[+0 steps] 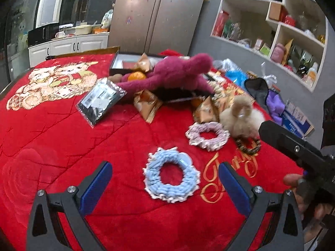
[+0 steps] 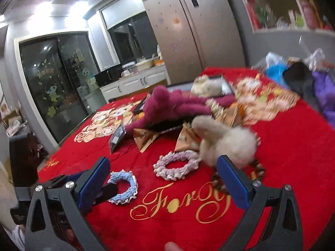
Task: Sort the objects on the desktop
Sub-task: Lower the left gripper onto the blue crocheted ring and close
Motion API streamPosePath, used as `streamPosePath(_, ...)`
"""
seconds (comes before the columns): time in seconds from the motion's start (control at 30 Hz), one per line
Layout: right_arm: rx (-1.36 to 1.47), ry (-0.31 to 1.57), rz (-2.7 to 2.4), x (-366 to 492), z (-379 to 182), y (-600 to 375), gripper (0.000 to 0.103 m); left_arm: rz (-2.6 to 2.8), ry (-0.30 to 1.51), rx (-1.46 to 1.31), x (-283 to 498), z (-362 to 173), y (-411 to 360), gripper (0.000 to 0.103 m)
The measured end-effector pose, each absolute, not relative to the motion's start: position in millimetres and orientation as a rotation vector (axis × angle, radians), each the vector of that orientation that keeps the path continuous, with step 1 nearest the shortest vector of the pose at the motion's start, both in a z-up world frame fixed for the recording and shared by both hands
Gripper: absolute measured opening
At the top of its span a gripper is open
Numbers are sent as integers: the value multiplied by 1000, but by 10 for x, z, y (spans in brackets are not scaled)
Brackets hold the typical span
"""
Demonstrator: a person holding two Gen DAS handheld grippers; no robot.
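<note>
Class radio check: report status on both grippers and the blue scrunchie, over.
Left gripper open, jaws straddling blue scrunchie, not closed on it. Right gripper open, empty. Pink scrunchie and beige fluffy clip lie apart beyond it.

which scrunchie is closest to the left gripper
The blue scrunchie, lying between the open left gripper's fingers; the pink scrunchie sits farther off, by the fluffy toy.

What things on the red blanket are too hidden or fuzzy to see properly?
- Brown patterned ring: left wrist view, partly under the fluffy beige toy; right wrist view, behind the gripper finger.
- Open black box: left wrist view, contents mostly hidden by the purple plush toy.
- Pile at the far right: right wrist view, smeared by motion blur.
- Shelf items: too small.
</note>
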State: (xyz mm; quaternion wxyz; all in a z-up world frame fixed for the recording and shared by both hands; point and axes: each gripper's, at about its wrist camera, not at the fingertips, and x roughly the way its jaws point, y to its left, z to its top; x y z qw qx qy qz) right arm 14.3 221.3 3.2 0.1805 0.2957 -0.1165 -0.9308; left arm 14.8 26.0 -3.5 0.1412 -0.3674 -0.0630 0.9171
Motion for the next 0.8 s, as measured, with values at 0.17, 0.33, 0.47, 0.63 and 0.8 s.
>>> streamPosePath(0.17,969,-347,-2586,-114,-113,2135,95,2676,-63,-1155,44,-106,291,103)
streamPosePath(0.33,1072,-369,-2552,-306,-261,2091,86,2668,-80,-1232,-70,-182,232,103)
streamPosePath(0.47,1167,-357,-2545,-450,-410,2021,85,2655,-77,-1297,-111,-250,220,103)
streamPosePath(0.63,1218,-392,-2548,-579,-486,2037,85,2663,-26,-1328,-122,-277,263,103)
streamPosePath(0.8,1258,-286,-2566,-620,-508,1907,91,2663,-25,-1329,-127,-277,260,103)
